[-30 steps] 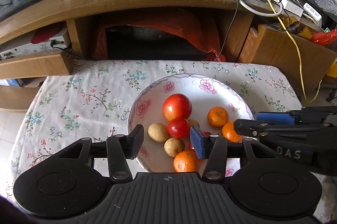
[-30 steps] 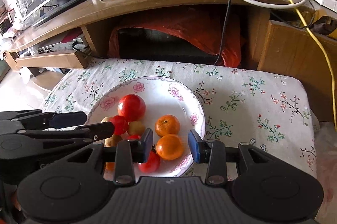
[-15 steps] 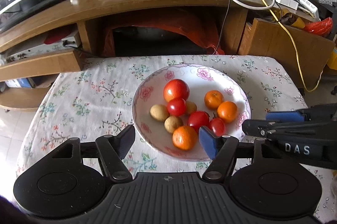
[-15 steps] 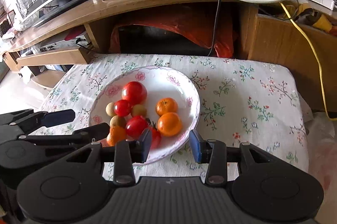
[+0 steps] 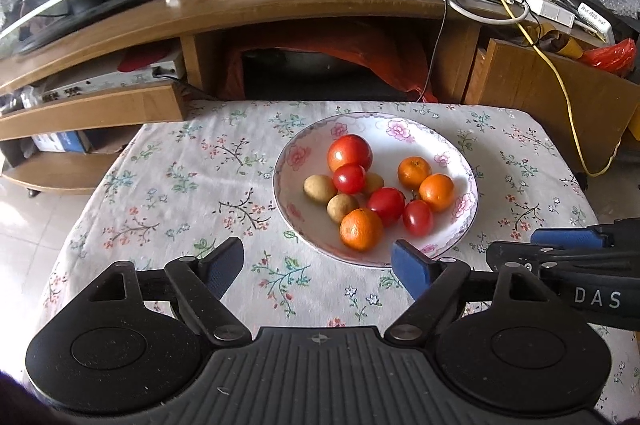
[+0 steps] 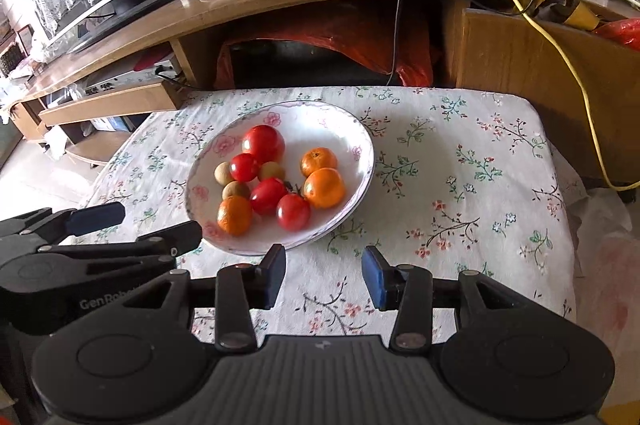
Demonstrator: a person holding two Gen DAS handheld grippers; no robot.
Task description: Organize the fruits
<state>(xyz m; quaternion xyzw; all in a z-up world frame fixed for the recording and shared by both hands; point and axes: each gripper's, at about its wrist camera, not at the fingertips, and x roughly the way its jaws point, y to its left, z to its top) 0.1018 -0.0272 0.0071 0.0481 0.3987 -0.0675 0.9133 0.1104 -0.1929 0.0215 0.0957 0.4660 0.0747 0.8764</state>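
So the fruits point(image 5: 362, 191) are all piled in a white floral plate point(image 5: 460, 225) sitting on the bench point(image 5: 180, 185) with the flowery cloth: 4 red tomatoes, 3 oranges and 3 little brown ones, bunched up and touching. Left claw point(image 5: 318, 265) hangs just short of the plate's near rim, spread wide, nothing in it. Right claw point(image 6: 323, 275) does the same, fingers apart and empty.

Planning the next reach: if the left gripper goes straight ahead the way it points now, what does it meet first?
Probably the plate's near rim; the open left gripper points just left of the nearest orange.
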